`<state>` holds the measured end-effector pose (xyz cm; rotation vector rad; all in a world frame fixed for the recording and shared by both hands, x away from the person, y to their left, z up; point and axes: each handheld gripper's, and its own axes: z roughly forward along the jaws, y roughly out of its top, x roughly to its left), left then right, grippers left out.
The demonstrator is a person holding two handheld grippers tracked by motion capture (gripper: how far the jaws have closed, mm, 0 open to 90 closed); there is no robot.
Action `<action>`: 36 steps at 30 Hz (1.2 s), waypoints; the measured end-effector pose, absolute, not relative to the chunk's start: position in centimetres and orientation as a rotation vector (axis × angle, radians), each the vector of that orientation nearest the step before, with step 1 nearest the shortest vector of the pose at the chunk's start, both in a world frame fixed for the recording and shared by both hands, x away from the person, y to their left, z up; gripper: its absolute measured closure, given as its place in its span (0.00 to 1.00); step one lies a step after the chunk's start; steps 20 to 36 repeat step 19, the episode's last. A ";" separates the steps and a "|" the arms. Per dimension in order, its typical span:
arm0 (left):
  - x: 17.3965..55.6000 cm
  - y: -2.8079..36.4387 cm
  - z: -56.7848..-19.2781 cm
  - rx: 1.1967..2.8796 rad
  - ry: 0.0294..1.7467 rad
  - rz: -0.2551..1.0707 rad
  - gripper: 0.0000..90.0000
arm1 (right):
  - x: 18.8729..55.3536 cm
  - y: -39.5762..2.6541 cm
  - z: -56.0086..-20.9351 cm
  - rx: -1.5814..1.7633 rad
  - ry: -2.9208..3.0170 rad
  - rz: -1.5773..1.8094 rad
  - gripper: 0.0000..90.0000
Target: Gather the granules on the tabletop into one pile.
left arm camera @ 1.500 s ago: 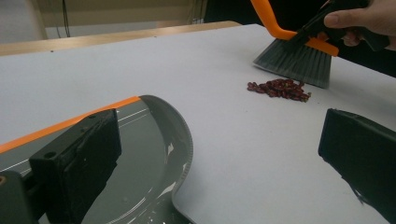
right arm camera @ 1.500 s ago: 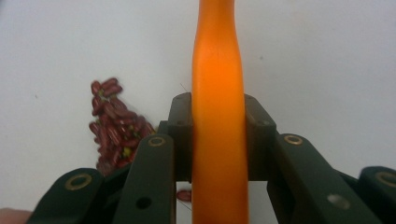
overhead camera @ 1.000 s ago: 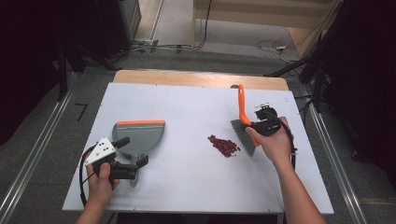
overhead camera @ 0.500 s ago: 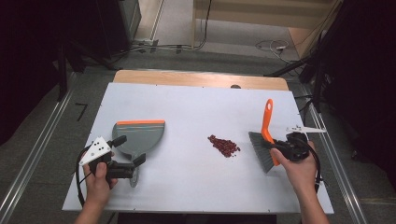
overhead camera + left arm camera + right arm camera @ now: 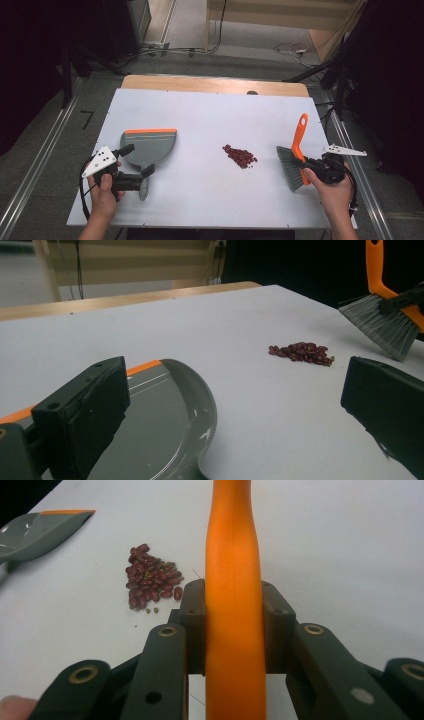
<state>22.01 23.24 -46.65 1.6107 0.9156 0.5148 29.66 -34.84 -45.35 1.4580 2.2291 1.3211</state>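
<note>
Sweeping has not begun: the right tongs [image 5: 314, 169] pinch the brush [image 5: 295, 156] beside the beans [image 5: 240, 156] heaped mid-desk, while the left tongs [image 5: 136, 161], spread, straddle the dustpan [image 5: 148, 146] handle.

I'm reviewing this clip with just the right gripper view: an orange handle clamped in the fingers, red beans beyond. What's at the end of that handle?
Observer: It is a brush. Its grey bristles are beside the beans but apart from them, on the side away from the dustpan.
Operator: Is the other hand gripping the dustpan?
Observer: No. The left gripper has its fingers wide apart at the dustpan's rear.
Operator: Does the pan's mouth face the beans?
Observer: No. Its orange lip points toward the far edge of the table.
</note>
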 end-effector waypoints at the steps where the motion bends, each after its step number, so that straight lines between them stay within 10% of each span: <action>1: 22.0 23.2 -46.7 1.609 0.916 0.514 0.00 | 29.7 -34.9 -45.4 1.467 2.224 1.318 0.76; 36: 22.2 23.4 -46.9 1.596 0.926 0.504 0.00 | 29.8 -35.3 -45.7 1.478 2.207 1.327 0.76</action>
